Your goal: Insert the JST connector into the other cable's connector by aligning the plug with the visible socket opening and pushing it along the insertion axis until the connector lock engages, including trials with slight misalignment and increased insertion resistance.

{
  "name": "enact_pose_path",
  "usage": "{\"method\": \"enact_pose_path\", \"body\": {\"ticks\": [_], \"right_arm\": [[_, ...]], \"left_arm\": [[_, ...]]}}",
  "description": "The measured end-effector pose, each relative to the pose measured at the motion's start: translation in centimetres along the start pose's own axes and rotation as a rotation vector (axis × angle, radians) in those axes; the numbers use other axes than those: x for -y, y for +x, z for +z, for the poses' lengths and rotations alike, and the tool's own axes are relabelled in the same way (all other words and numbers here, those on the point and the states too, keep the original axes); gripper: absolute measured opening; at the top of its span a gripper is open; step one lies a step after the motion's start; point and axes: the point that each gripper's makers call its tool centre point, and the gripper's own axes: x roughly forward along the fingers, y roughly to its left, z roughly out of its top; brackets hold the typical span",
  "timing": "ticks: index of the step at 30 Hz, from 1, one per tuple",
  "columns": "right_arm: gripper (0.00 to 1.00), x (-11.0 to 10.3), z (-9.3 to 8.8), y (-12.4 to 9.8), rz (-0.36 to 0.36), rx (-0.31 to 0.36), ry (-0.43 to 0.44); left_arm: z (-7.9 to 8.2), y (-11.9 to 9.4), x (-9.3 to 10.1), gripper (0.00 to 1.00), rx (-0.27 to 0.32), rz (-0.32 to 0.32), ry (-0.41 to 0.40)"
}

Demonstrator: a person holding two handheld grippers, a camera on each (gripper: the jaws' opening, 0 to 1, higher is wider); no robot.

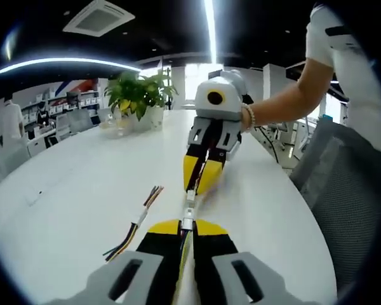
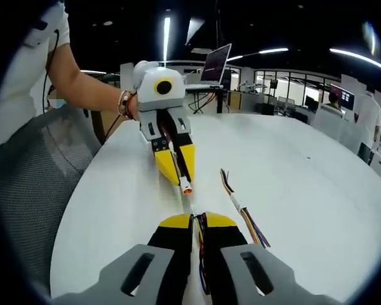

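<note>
Connector [image 1: 187,222] of a cable sits at the tips of the left tongs [image 1: 183,230], which are pressed together on it, with coloured wires running back between the yellow and black jaws. Just in front of it, in the left gripper view, the second connector [image 1: 190,196] pokes out of the right tongs [image 1: 199,181], which come from the far side and are also clamped on their cable; the two connectors are very close, tip to tip, but I cannot tell if they touch. In the right gripper view the right tongs [image 2: 199,222] hold coloured wires between closed jaws, and the left tongs [image 2: 181,178] opposite carry a white and orange plug [image 2: 187,187]. A loose cable [image 1: 132,230] with many coloured wires lies on the white table [image 1: 63,190] beside the tongs. Further away a person's hand [image 1: 246,118] holds the right gripper, and a potted plant [image 1: 138,95] stands at the far end of the table.
</note>
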Motion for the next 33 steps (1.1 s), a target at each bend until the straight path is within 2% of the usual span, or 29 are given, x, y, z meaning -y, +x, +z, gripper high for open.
{"method": "enact_pose_path", "body": {"ticks": [19,33], "right_arm": [[0.02,-0.3,1.0,0.0,0.004,0.025,-0.011],[0.02,-0.2,1.2,0.2,0.003,0.021,-0.024]], "left_arm": [[0.8,0.1,0.7,0.0,-0.009,-0.009,0.027],[1.0,0.0,0.4,0.0,-0.011,0.0,0.032]]}}
